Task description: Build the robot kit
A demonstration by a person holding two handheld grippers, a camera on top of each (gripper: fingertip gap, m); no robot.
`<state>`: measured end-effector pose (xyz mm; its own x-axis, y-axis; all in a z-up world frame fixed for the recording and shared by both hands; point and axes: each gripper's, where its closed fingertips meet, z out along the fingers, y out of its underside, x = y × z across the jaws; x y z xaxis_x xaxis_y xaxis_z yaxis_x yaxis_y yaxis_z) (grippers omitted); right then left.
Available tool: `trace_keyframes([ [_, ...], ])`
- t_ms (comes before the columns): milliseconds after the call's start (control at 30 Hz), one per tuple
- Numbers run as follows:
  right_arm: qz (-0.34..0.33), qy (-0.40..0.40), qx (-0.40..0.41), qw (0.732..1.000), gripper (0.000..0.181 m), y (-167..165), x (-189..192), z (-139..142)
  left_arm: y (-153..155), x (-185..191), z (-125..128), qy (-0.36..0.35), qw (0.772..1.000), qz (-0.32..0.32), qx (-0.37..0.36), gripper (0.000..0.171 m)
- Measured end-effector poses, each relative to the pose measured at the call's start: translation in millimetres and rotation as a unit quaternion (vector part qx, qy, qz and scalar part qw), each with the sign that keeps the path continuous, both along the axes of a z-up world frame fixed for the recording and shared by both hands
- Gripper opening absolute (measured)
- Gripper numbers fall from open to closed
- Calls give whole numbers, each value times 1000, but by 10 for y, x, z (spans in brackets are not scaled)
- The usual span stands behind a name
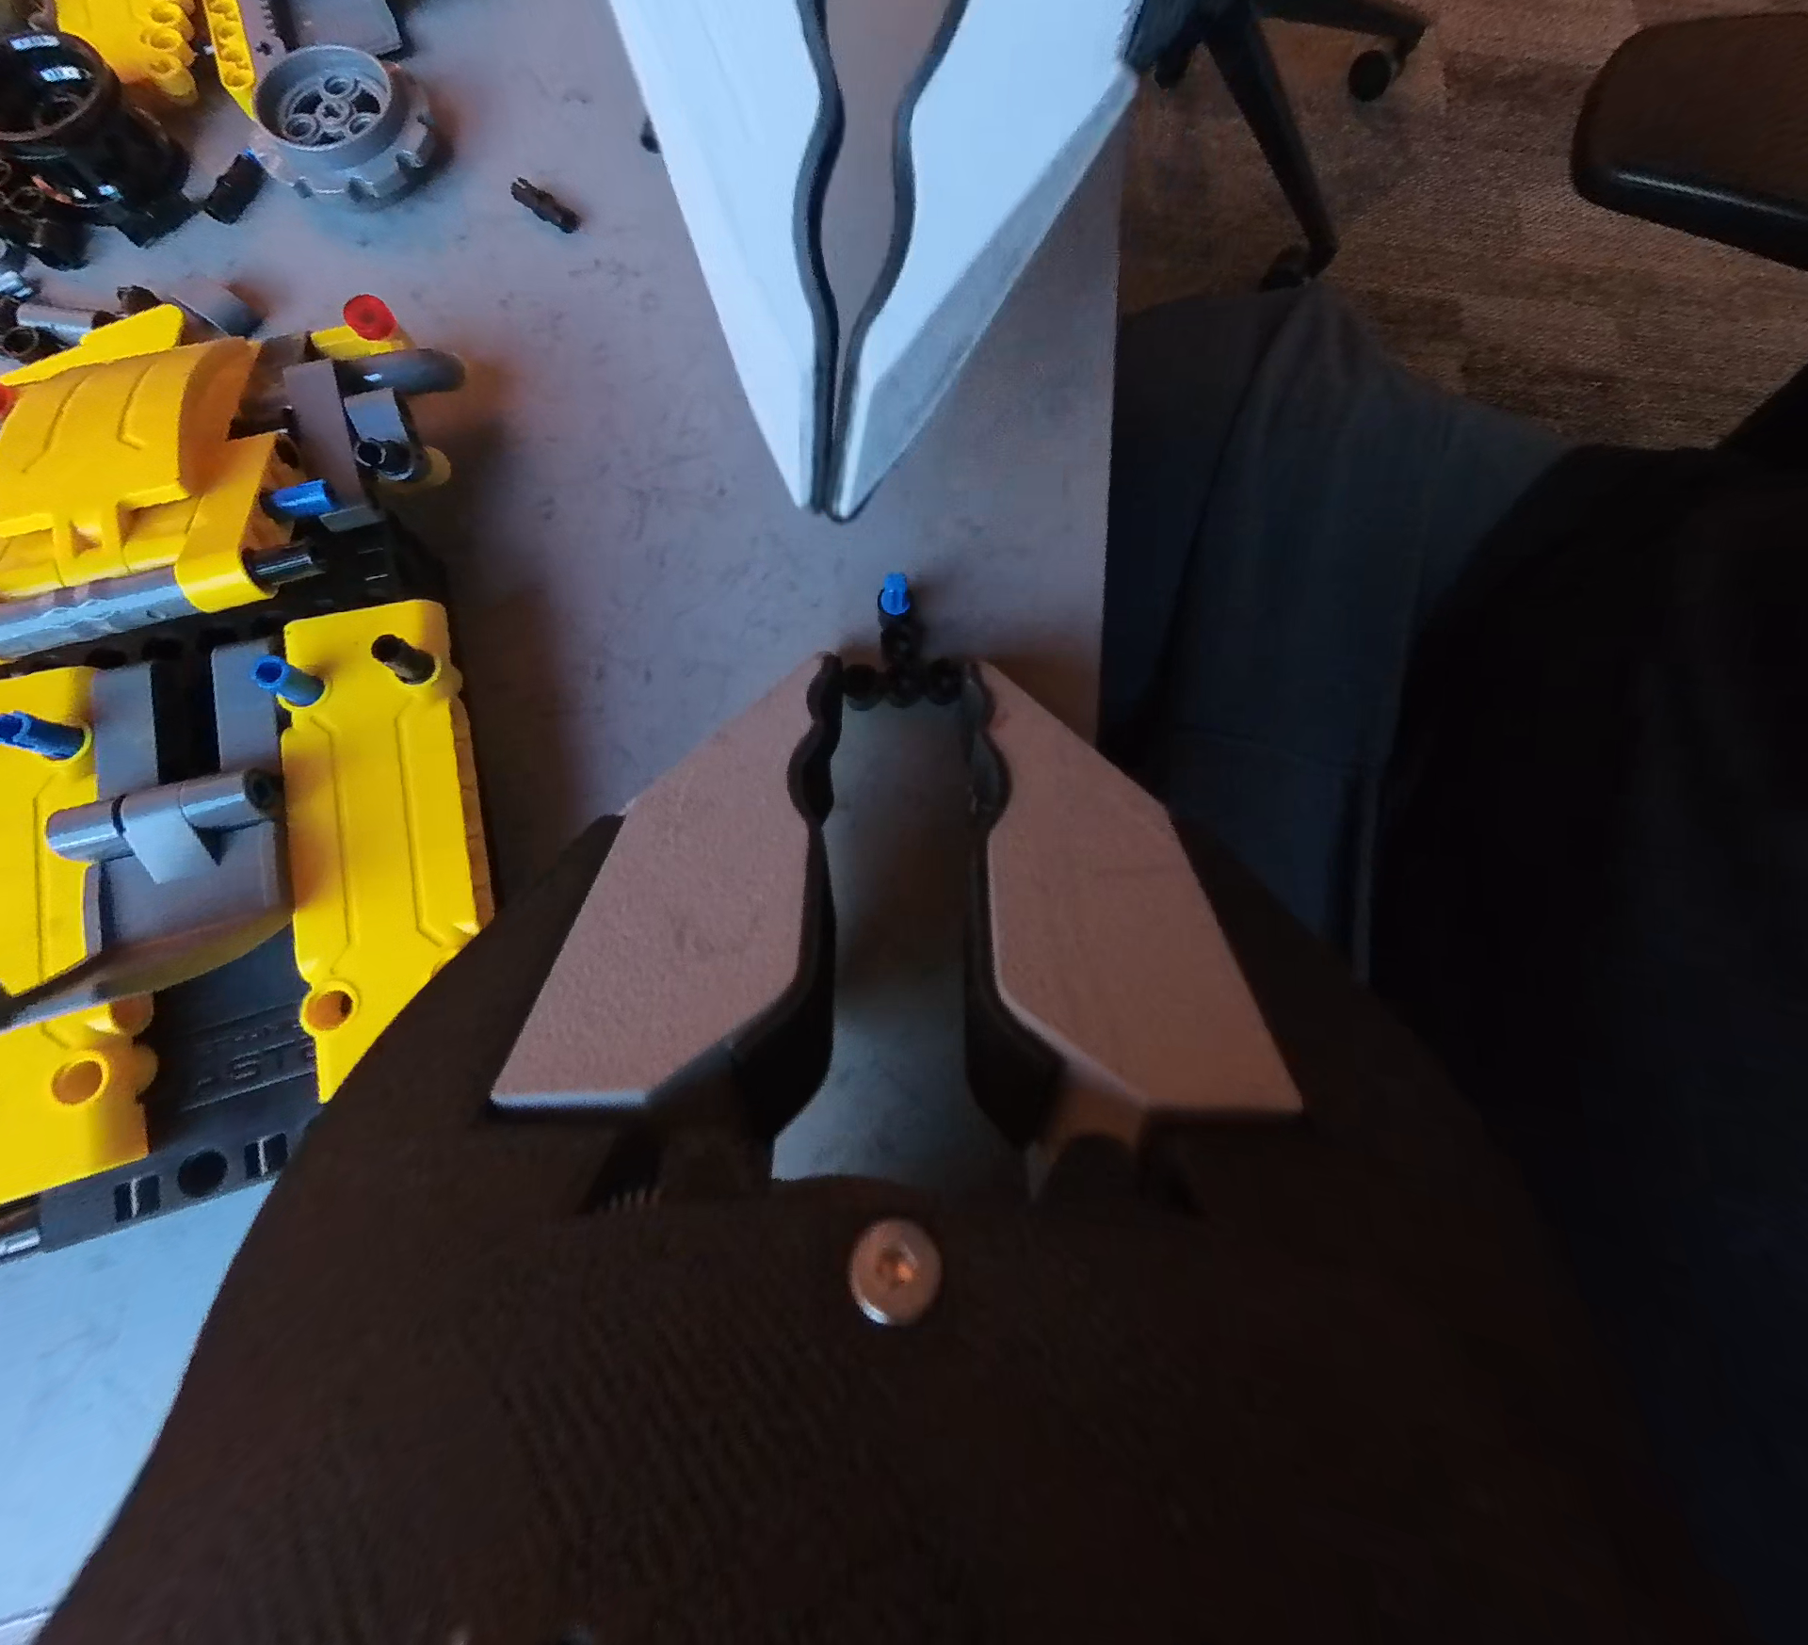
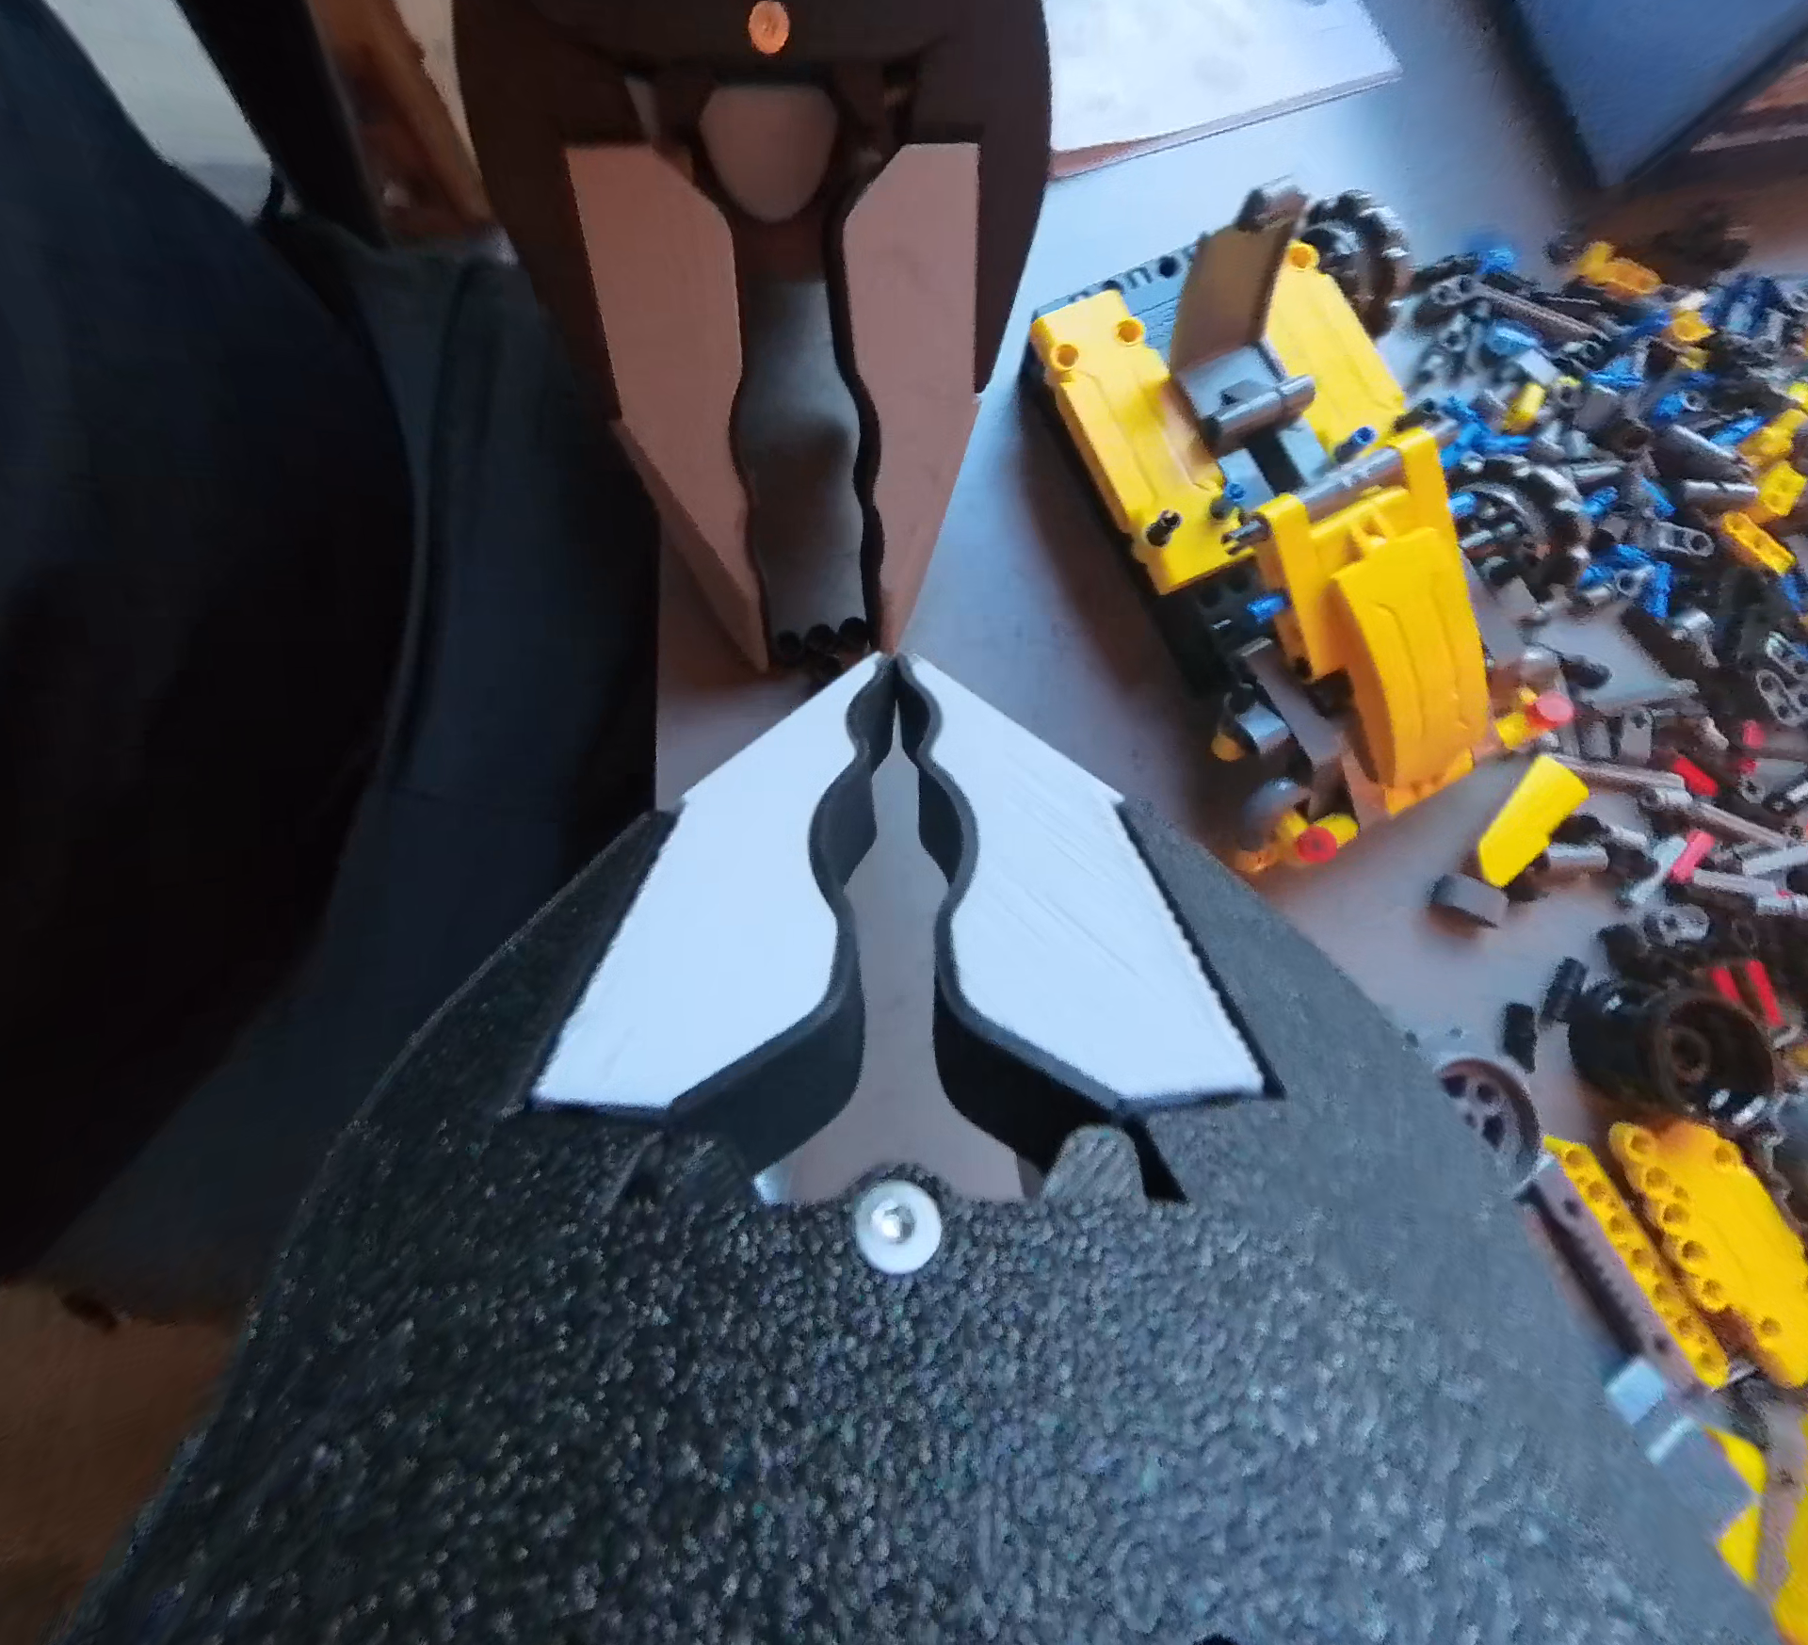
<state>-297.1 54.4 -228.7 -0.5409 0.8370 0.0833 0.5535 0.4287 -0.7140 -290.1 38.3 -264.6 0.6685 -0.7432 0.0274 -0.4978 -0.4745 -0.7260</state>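
My left gripper (image 1: 905,678), with brown fingers, is shut on a small black connector piece (image 1: 900,690) held across its tips. A blue pin (image 1: 893,595) sticks out of the piece, pointing away from the gripper. My right gripper (image 2: 895,664), with white fingers, is shut with nothing visible between its tips. It faces the left gripper tip to tip. In the left wrist view its tips (image 1: 832,510) are a short gap from the blue pin. In the right wrist view the black piece (image 2: 822,644) sits just beyond the white tips. Both are over a grey table (image 1: 636,424).
A half-built yellow and black brick vehicle (image 1: 342,815) lies left of the grippers; it also shows in the right wrist view (image 2: 1321,502). A pile of loose parts (image 2: 1663,522), a grey wheel hub (image 1: 342,121) and black tyres (image 1: 59,91) lie beyond. The table edge (image 1: 1110,522), dark cloth (image 1: 1321,620) and a chair (image 1: 1712,131) are beside. My hands' fingertips stand some 4 cm from each other.
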Motion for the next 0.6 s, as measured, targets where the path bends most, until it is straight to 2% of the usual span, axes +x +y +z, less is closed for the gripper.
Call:
trace_keyframes([
  [33, -13, 9, -8, 1000, 0, 9, 12, 13, 11, -4, 0, -1, 1000, 4, -1, 21],
  [367, -131, 54, -76, 987, 2, 217, 250, -31, 203, 12, -4, -1, 1000, 8, -1, 21],
  [600, -151, 41, -93, 983, 3, 303, 253, -137, 218, 7, -4, 1, 1000, 8, 1, 21],
])
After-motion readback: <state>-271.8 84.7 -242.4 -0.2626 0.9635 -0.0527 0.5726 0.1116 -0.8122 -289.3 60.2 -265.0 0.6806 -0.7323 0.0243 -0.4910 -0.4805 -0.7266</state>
